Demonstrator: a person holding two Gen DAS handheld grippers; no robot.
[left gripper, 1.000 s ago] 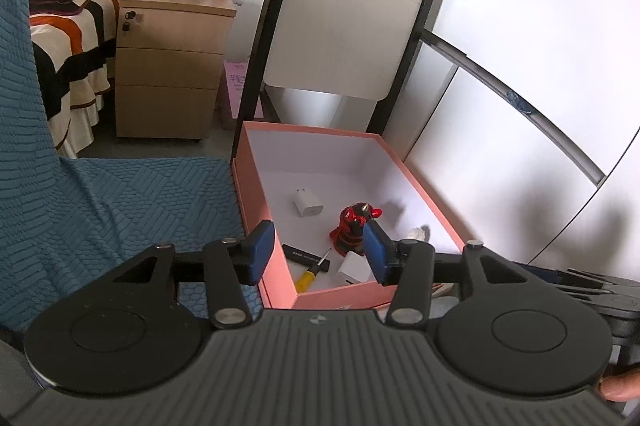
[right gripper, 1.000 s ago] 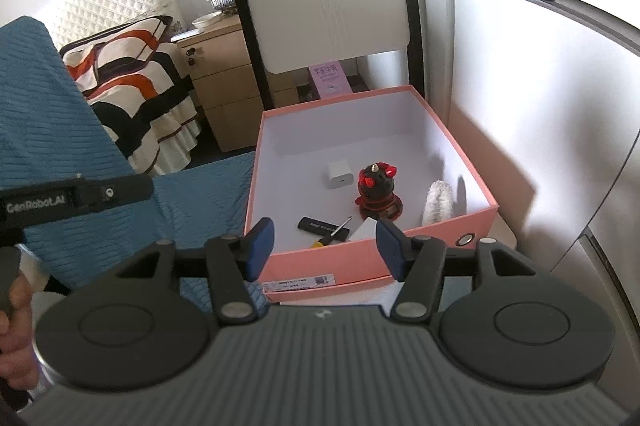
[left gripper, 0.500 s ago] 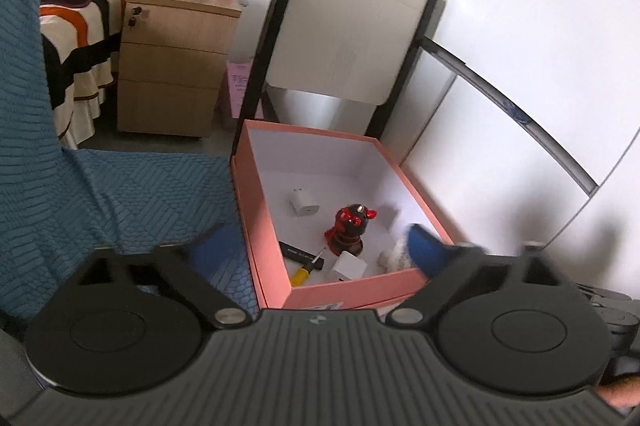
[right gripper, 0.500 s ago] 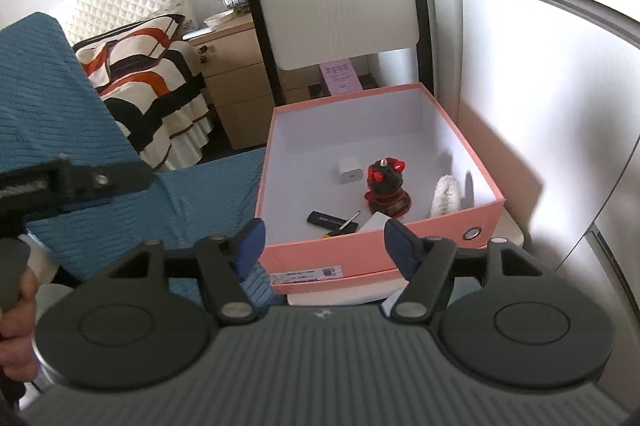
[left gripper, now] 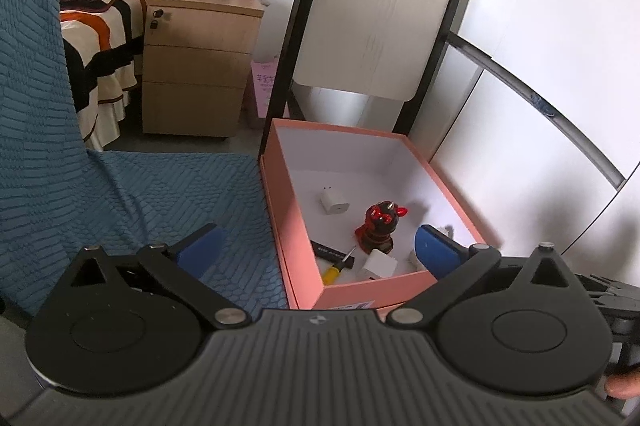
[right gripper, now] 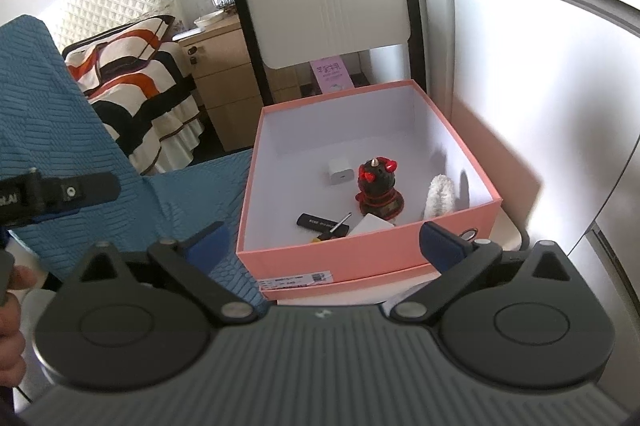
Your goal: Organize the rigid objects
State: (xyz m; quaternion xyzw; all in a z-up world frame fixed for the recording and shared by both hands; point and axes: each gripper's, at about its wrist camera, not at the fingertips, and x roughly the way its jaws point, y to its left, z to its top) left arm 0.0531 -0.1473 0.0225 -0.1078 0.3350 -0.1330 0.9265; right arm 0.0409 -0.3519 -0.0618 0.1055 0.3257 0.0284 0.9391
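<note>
Both the left claw and right claw, just opened wide and empty, hover before the pink box, where 1 figurine, 1 charger and 1 screwdriver already lie, suggesting sorting nears completion.

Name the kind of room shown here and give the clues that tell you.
Most likely a bedroom: a bed with a striped cover and quilted headboard, and a wooden bedside cabinet beside it. The pink box of small items suggests tidying at home.

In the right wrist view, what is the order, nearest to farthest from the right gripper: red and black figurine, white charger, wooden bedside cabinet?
From the right gripper:
1. Red and black figurine, in the pink box, middle.
2. White charger, just behind, to its left.
3. Wooden bedside cabinet, far back left, beside the bed.
</note>
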